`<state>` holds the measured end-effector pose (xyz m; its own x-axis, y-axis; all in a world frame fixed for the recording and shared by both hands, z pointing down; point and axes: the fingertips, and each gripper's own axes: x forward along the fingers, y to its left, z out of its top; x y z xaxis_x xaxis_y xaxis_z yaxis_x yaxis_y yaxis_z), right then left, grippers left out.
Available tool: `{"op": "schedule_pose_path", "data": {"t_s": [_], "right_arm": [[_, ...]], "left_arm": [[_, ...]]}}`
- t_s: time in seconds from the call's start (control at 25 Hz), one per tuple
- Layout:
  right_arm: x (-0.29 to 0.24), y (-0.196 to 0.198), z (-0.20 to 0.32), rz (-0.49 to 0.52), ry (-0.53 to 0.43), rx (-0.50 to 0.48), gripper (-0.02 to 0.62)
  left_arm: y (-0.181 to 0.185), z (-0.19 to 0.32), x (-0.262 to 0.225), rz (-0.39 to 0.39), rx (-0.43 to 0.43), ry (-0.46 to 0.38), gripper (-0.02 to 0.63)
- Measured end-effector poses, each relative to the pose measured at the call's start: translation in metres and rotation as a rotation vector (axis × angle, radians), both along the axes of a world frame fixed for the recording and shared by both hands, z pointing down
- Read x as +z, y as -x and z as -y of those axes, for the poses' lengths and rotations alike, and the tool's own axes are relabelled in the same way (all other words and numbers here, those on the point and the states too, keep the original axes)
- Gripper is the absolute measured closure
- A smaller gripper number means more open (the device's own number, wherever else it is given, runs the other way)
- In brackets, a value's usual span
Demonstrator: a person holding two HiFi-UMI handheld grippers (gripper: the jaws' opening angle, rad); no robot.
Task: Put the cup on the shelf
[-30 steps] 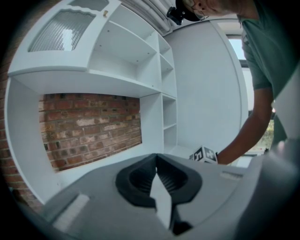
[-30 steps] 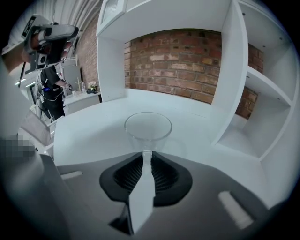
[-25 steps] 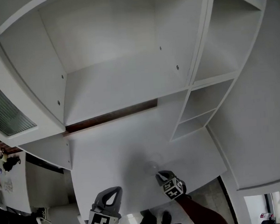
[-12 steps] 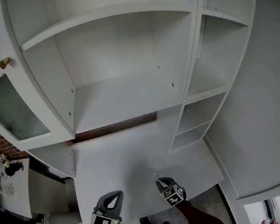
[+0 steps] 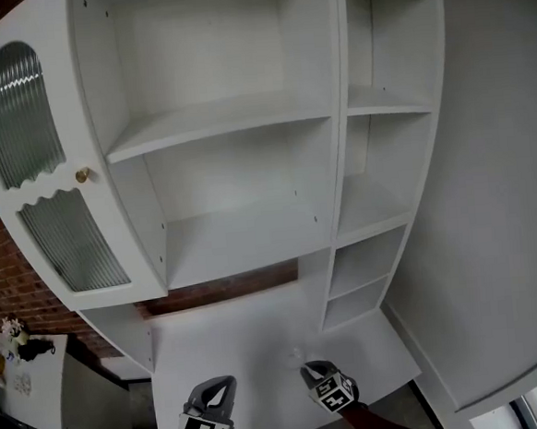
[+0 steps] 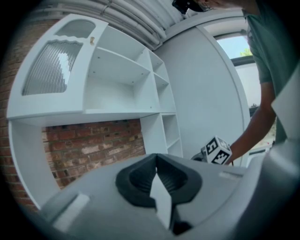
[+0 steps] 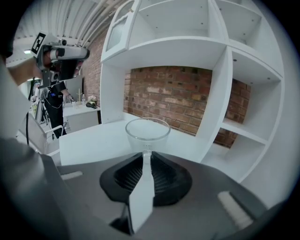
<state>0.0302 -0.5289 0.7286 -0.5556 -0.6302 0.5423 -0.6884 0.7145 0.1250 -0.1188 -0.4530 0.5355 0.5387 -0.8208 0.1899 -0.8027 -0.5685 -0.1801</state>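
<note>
A clear glass cup [image 7: 147,129] stands upright just past the jaws in the right gripper view. My right gripper [image 7: 146,157] is shut on its near side, above the white desk top [image 7: 93,138]. In the head view that gripper [image 5: 310,370] sits at the bottom edge and the cup is too faint to make out. My left gripper [image 5: 219,386] is beside it on the left. Its jaws [image 6: 156,160] are shut and hold nothing. The white shelf unit [image 5: 219,120] rises in front, its boards bare.
A cabinet door with ribbed glass [image 5: 44,180] and a brass knob [image 5: 81,175] hangs at the left. Narrow side shelves [image 5: 371,108] stand on the right, next to a white wall [image 5: 489,192]. A brick wall [image 7: 173,101] backs the desk. A side table with small things [image 5: 16,354] is far left.
The head view has tilted upward, so more of the upper shelves and the glass door now shows. Both grippers stay low at the desk, and the right one still holds the cup.
</note>
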Motion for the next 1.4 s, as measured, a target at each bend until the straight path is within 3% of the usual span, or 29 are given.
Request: {"op": "schedule_pose_path", "data": {"t_s": [0.92,1.4], "right_arm": [[-0.204,-0.011,-0.001,0.090,-0.187,-0.030,0.545],[-0.303,0.012,0.017,0.148,-0.267,-0.060,0.545]], "left_arm": [[-0.032,-0.041,-0.068,0.043,0.054,-0.133,0.603],[-0.027,-0.051,-0.081,0.045,0.048,-0.164,0.602]]}}
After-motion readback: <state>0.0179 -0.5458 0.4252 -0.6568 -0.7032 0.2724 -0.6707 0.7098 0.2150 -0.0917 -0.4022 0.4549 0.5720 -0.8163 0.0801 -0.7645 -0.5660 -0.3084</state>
